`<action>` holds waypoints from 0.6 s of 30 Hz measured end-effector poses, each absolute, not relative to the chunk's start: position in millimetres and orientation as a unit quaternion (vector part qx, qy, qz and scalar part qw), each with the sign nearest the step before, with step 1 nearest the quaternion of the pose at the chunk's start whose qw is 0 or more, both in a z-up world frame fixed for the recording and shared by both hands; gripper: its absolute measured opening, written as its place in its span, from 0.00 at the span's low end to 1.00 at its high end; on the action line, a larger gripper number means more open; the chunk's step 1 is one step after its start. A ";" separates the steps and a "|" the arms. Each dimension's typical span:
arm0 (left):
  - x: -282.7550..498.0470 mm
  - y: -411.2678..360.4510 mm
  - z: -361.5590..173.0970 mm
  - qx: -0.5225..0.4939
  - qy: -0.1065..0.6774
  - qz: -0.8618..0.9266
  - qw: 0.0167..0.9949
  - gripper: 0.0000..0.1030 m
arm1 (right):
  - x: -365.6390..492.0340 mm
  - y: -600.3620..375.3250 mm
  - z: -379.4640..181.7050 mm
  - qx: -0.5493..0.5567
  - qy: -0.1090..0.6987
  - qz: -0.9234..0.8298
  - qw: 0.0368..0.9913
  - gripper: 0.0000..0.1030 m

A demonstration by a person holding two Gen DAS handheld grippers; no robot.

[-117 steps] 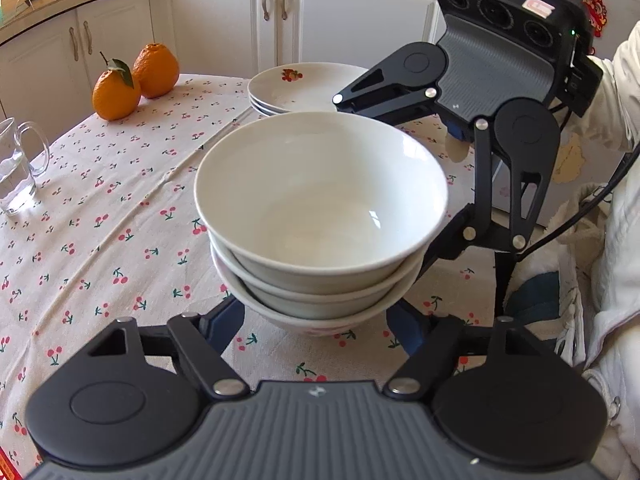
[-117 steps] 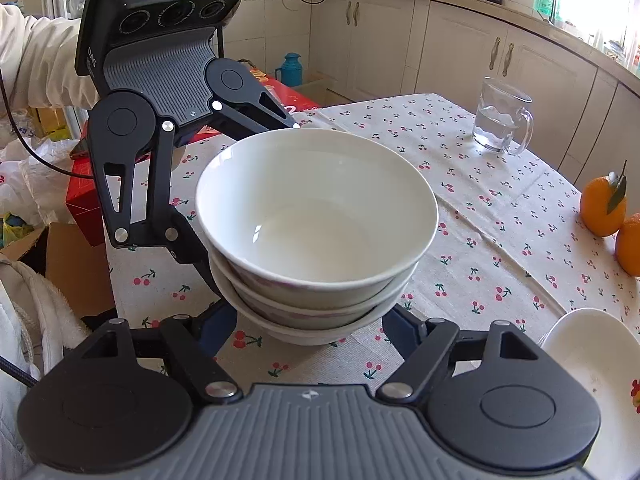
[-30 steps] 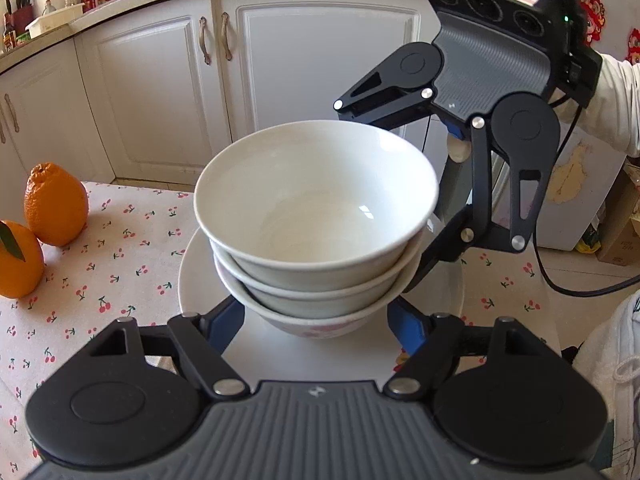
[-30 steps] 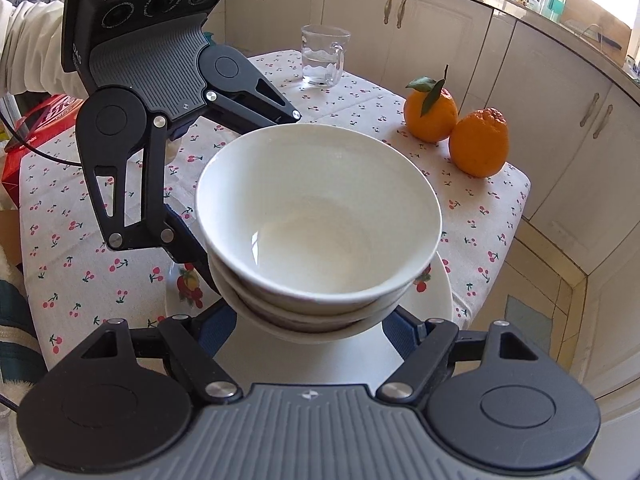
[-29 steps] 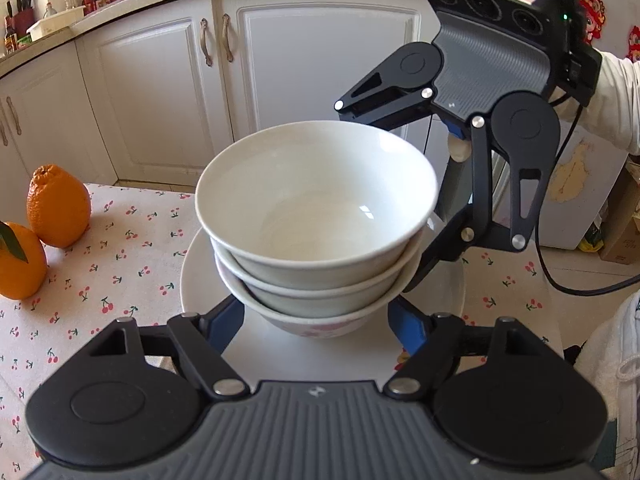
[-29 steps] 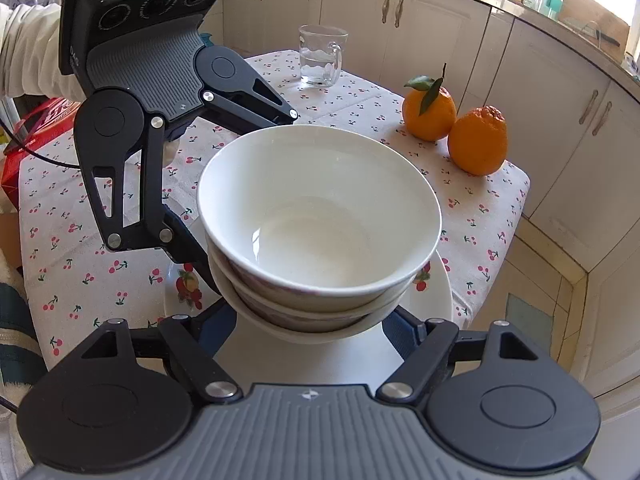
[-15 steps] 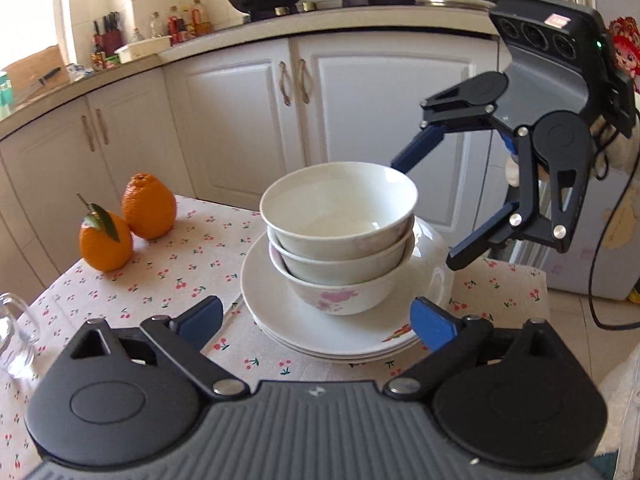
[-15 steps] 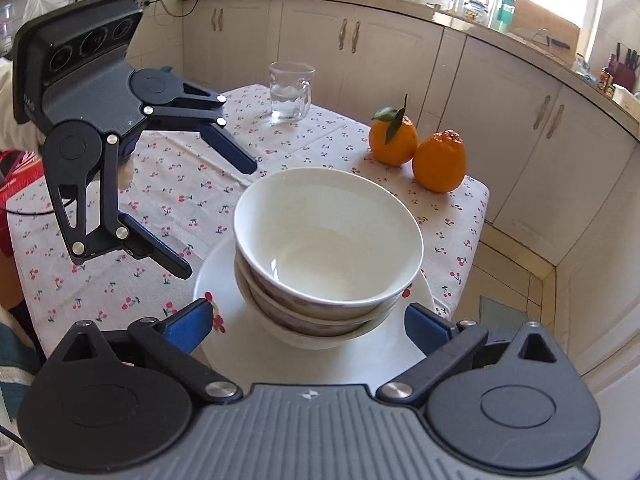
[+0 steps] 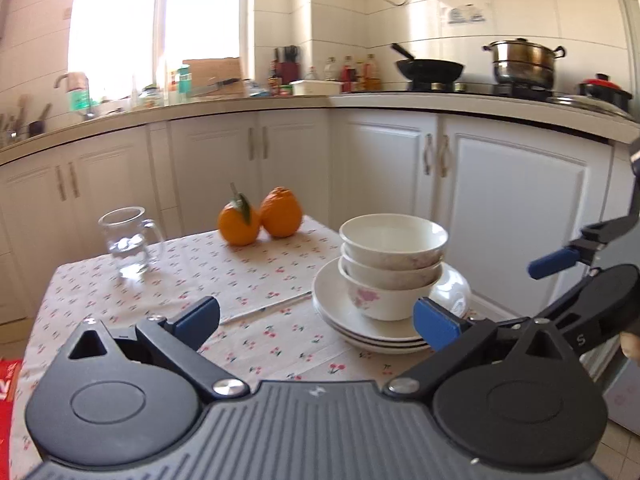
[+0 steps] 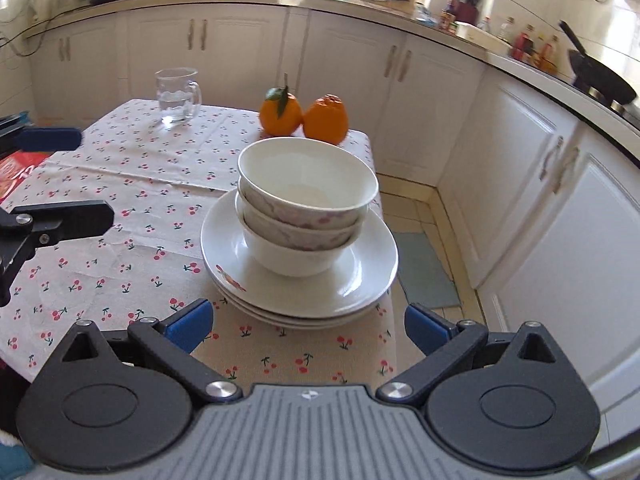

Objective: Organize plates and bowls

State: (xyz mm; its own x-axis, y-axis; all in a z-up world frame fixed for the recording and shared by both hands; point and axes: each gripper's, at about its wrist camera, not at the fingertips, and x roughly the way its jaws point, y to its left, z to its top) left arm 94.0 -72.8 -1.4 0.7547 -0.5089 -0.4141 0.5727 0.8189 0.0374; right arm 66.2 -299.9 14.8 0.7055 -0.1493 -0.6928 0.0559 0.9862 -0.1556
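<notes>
Three nested white bowls (image 9: pixel 392 264) with pink flower prints stand on a stack of white plates (image 9: pixel 340 320) at the table's corner; they also show in the right wrist view, the bowls (image 10: pixel 304 208) on the plates (image 10: pixel 360 276). My left gripper (image 9: pixel 316 316) is open and empty, drawn back from the stack. My right gripper (image 10: pixel 306 326) is open and empty, just short of the plates' near rim. Each gripper shows at the edge of the other's view.
Two oranges (image 9: pixel 260 220) and a glass mug (image 9: pixel 128 242) stand on the cherry-print tablecloth (image 9: pixel 240 280) behind the stack. The stack sits close to the table edge (image 10: pixel 390 312), with tiled floor below. White kitchen cabinets (image 9: pixel 500 200) surround the table.
Both grippers have let go of the bowls, which now rest on the plates. Both grippers have opened and pulled back and up from the stack.
</notes>
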 end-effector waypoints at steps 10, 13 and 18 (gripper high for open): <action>53.2 -72.4 23.2 0.096 0.198 -0.209 0.953 1.00 | 17.9 -274.1 36.8 -0.020 0.336 -0.125 0.933 1.00; 48.0 -72.7 34.9 0.088 0.191 -0.189 0.959 0.99 | 11.5 -274.9 54.8 -0.013 0.307 -0.137 0.942 1.00; 46.7 -71.6 37.9 0.070 0.199 -0.162 0.964 1.00 | 1.0 -278.6 68.6 0.006 0.276 -0.153 0.949 1.00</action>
